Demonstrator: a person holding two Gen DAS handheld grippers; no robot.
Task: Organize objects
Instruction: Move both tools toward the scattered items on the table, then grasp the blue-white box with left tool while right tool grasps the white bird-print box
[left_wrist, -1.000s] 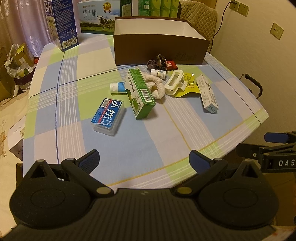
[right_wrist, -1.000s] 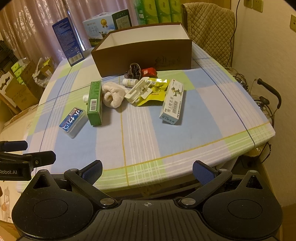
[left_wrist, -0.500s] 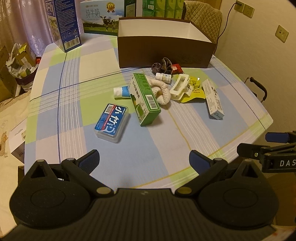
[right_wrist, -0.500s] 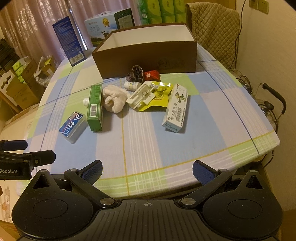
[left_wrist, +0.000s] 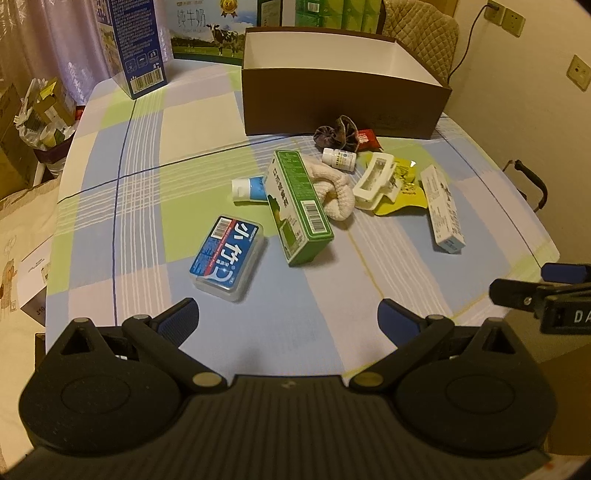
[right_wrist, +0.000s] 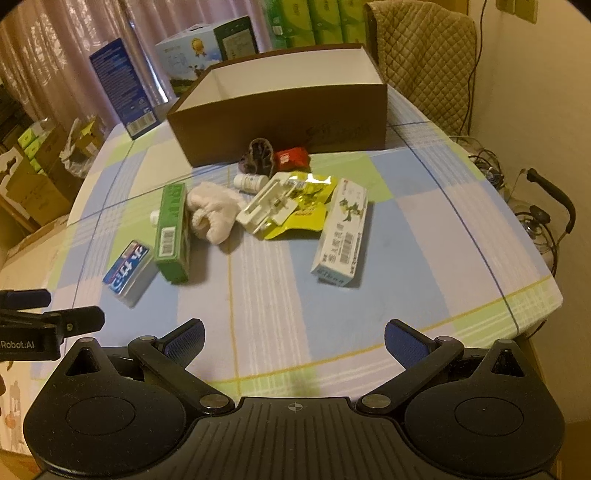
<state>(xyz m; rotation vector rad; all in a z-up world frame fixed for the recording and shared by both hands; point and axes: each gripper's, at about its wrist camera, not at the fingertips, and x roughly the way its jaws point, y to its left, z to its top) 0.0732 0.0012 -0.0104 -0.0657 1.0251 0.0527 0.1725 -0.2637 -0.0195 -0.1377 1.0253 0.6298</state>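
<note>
— Both grippers have come in over the table edge since a second ago; the clutter looks closer in each wrist view. What step are we on?

— Approach, I judge. My left gripper (left_wrist: 287, 312) and right gripper (right_wrist: 293, 334) hang with jaws spread wide, holding nothing. All the small things lie on the checked cloth; the brown box (left_wrist: 343, 107) at twelve o'clock looks empty.

— Next move?

— Probably the blue floss case (left_wrist: 227, 256), at eleven o'clock of my left gripper and nearest it. I'd need to straddle its short sides and lower flat.

— Any writing?

— "DA" on the right gripper's side, "Robot.AI" on the left's. The green carton (left_wrist: 299, 208) shows a barcode and Chinese print; the milk carton (left_wrist: 207, 29) shows a cow
</note>
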